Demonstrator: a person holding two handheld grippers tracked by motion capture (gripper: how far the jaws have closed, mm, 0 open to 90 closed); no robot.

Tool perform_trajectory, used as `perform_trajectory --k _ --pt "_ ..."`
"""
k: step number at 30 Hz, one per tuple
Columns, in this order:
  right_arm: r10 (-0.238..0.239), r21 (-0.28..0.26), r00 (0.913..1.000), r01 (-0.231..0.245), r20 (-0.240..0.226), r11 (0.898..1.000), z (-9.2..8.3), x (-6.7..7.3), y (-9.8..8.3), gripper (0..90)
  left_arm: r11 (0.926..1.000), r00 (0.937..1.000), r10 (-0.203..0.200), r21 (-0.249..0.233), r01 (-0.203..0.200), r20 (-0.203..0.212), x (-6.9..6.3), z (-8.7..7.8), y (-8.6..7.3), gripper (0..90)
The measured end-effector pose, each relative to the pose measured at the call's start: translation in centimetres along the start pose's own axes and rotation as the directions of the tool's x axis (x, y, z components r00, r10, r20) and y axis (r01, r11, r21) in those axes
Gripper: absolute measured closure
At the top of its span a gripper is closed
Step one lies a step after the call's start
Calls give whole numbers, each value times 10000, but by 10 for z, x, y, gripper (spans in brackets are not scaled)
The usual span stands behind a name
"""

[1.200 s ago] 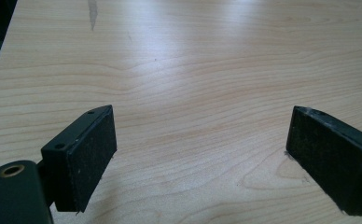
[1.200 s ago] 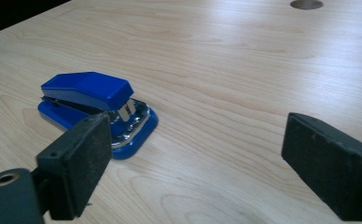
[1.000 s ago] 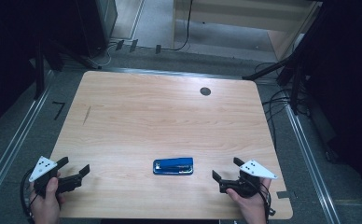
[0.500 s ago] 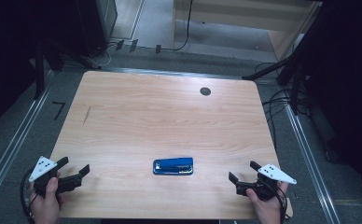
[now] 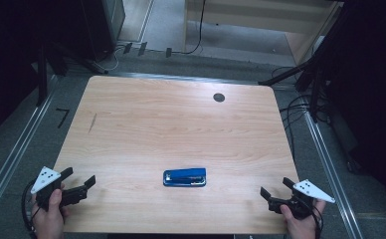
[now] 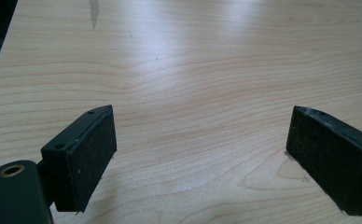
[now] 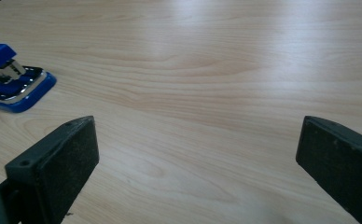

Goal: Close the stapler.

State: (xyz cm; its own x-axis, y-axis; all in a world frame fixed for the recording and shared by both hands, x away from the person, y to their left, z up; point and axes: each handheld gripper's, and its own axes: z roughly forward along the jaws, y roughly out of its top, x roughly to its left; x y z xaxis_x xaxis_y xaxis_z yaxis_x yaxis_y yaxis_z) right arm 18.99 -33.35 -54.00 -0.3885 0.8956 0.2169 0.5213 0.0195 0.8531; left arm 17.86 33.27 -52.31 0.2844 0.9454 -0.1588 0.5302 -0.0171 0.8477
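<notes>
A blue stapler (image 5: 184, 177) is seen lying flat on the wooden bench (image 5: 171, 119), near the front edge and about midway between the two claws, its long side set across the bench. It is touched by neither claw.

The left claw (image 5: 78, 183) is held at the front left corner of the bench, jaws spread wide with nothing between them; in the left gripper view bare wood grain is seen between the two black pads (image 6: 91, 156).

The right claw (image 5: 276, 193) is held at the front right corner, well apart from the stapler, jaws likewise spread wide and empty. In the right gripper view one end of the stapler (image 7: 12, 79) is seen at the upper left, beyond the left jaw, its metal parts visible under the blue top.

A small dark round mark (image 5: 219, 97) is noted on the far side of the bench
</notes>
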Motion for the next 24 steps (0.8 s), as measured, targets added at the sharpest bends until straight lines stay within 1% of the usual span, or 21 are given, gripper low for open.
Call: perform_trajectory --k 5,9,10,11,13,17,19,22,24 --pt "126 6 9992 -127 386 9999 -10 -14 -6 0 10000 10000 -11 17 11 24 0 0 0 88" --pt "276 -140 9982 -269 540 9995 -18 -26 -9 0 10000 10000 12 47 -13 74 0 0 0 88" --pt "349 -146 9973 -340 653 9993 -21 -29 -10 0 10000 10000 19 42 -19 59 0 1 0 88" --pt "342 -187 9969 -329 713 9993 -23 -32 -10 0 10000 10000 23 47 -24 64 1 1 0 88" --pt "501 -267 9956 -482 787 9985 -28 -38 -13 0 10000 10000 27 61 -27 69 1 1 0 88" --pt "720 -259 9918 -696 1057 9972 -34 -49 -19 0 10000 10000 6 37 -7 71 1 1 0 88" --pt "850 -176 9904 -836 1088 9963 -36 -52 -21 0 10000 10000 11 39 -11 78 1 1 0 88" --pt "892 -188 9907 -877 1026 9960 -35 -54 -22 0 10000 10000 -14 34 14 75 1 1 0 88" --pt "810 -210 9913 -793 1034 9966 -34 -53 -22 0 10000 10000 2 53 -3 83 1 1 0 88"
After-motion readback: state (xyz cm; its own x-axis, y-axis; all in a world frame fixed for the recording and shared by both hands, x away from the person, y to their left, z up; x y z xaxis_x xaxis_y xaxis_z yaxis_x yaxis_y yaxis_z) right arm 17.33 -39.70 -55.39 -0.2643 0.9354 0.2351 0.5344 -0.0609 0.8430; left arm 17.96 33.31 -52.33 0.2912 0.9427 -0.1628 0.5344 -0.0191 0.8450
